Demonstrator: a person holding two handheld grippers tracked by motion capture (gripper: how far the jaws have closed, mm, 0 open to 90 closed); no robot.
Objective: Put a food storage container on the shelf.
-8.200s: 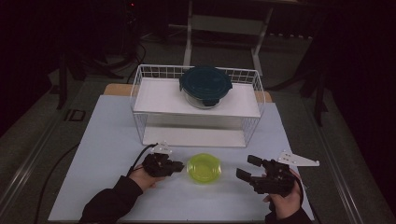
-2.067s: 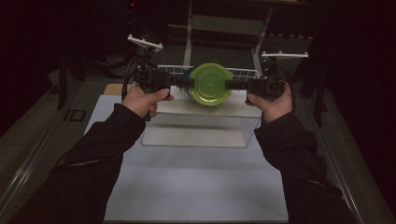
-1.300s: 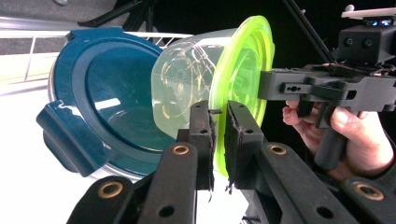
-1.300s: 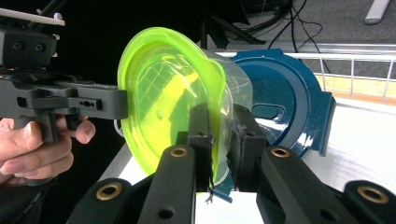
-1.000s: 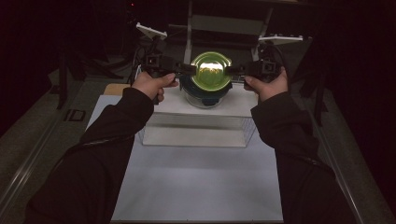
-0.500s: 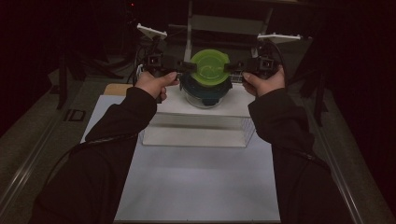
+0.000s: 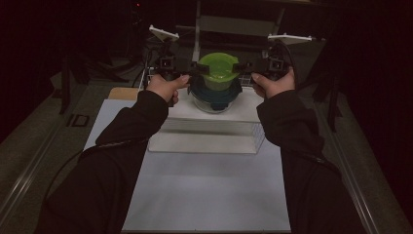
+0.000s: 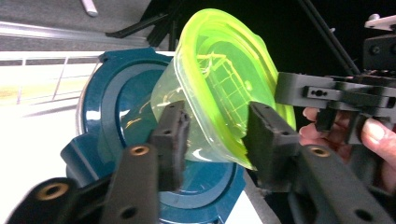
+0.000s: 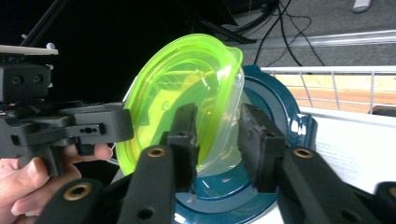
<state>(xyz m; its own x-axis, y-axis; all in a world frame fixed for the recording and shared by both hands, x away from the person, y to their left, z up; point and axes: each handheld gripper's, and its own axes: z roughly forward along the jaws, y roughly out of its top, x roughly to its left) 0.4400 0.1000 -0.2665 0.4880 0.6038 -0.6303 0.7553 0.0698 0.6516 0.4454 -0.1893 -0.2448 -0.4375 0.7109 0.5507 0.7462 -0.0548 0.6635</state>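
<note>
Item: green lidded container (image 7: 217, 68), translucent, seated on the dark blue lid (image 7: 214, 92) of a glass bowl atop the white wire rack (image 7: 209, 126); it lies between the two grippers.

Left gripper (image 7: 195, 67): at the container's left flank; jaws part open and just been widening; in the left gripper view the container's rim (image 8: 219, 93) sits between the pads with a gap, not pressed.

Right gripper (image 7: 242, 67): at the opposite flank; jaws likewise just been spreading; pads clear of the rim (image 9: 187, 93).

Change: half a second earlier both grippers clamped the container (narrower then); hands hardly shifted.
</note>
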